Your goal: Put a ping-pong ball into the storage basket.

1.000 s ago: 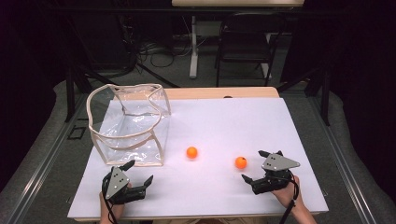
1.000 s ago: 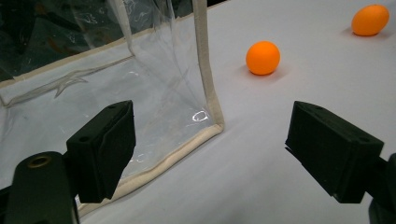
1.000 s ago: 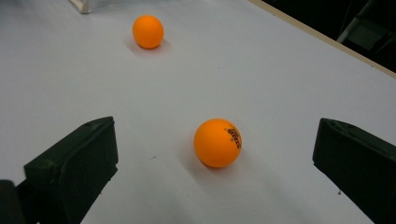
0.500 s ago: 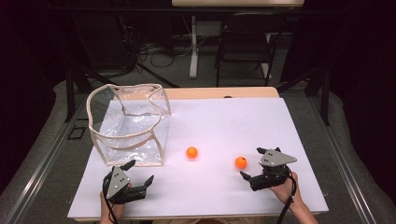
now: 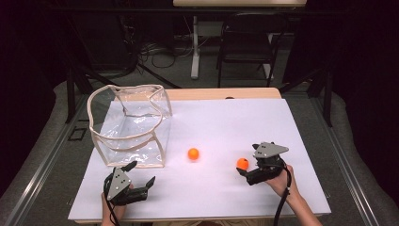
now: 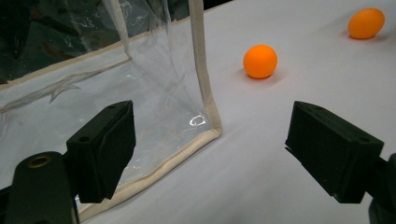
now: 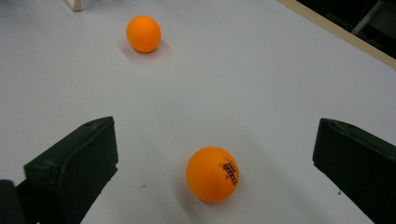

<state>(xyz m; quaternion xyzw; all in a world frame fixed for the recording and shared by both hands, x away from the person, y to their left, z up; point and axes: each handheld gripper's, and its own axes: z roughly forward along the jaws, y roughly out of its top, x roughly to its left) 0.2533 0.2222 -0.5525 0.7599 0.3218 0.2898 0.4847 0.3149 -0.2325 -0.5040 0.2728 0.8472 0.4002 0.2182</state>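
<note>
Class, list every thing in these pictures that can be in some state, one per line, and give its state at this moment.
Clear bag: upright, mouth open, nothing inside.
Near ball: loose on the table, between the right tool's open jaws, not gripped.
Far ball: loose on the table, apart from bag and tools.
Right tool: open, low at the near ball.
Left tool: open, holding nothing, facing the bag's near corner.

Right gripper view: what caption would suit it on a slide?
Open right tongs frame a printed orange ball on the white table; a second ball lies beyond.
</note>
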